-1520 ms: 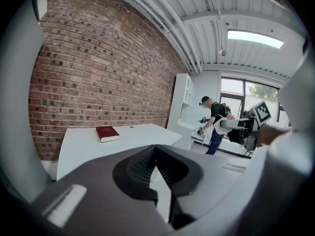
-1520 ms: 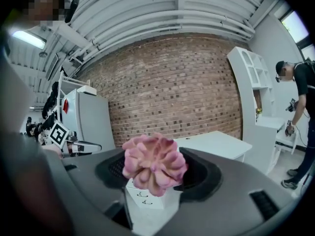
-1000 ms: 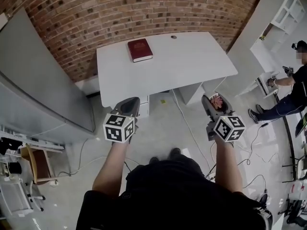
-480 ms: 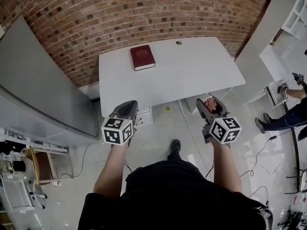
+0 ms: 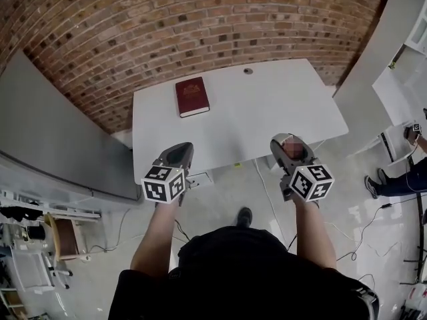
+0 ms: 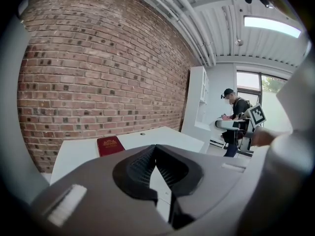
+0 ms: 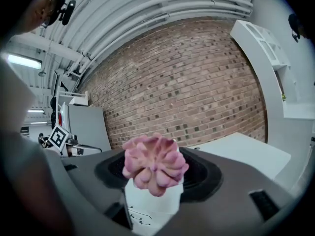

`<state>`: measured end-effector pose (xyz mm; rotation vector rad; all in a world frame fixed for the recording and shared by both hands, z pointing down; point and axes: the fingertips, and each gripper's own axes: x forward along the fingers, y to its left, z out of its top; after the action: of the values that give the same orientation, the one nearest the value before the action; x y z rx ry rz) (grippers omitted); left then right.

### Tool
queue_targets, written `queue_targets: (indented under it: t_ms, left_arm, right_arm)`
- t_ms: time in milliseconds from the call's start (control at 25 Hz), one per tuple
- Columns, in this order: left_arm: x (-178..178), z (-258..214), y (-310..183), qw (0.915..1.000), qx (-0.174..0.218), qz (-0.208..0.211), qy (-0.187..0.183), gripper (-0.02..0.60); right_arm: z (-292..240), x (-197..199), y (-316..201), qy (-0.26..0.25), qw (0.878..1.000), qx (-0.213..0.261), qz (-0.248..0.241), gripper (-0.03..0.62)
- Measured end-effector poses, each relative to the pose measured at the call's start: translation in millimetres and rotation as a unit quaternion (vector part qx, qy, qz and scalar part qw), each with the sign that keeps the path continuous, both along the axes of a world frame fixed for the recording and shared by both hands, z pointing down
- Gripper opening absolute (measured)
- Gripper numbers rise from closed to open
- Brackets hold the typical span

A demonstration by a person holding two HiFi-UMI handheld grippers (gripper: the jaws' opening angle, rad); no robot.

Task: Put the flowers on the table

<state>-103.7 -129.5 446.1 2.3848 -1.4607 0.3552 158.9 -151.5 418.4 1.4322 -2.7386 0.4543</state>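
White table (image 5: 267,112) by the brick wall (image 5: 133,32) carries a red book (image 5: 192,97); your left gripper (image 5: 181,150) is clenched empty, and your right gripper (image 5: 285,141) grasps the white pot (image 7: 151,203) of pink flowers (image 7: 155,162), aloft at the table's near edge.

The head camera looks steeply down over the left claw (image 5: 180,149) and right claw (image 5: 285,142) onto the worktop (image 5: 267,105). Each claw's camera sits just behind its jaws, facing the brick wall (image 6: 98,73). The right one has the flowers (image 7: 155,162) up close. The left gripper view and head view share the book (image 5: 192,96).
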Motion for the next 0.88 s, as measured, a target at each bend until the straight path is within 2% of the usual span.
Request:
queue_targets:
  t_ms: [200, 560, 880]
  left_arm:
    - [18.8, -0.8, -25.2, 0.9998, -0.008, -0.014, -0.006, 0.012]
    - [44.0, 11.4, -55.2, 0.9998, -0.012, -0.002, -0.013, 0.012]
    - [12.3, 12.4, -100.9, 0.9999, -0.007, -0.014, -0.008, 0.011]
  right_arm:
    - [3.4, 15.1, -28.3, -0.002, 1.000, -0.008, -0.018, 0.256]
    - [21.3, 16.8, -53.7, -0.006, 0.999, -0.019, -0.033, 0.256]
    - [19.1, -6.0, -88.6, 0.018, 0.999, -0.027, -0.035, 0.256]
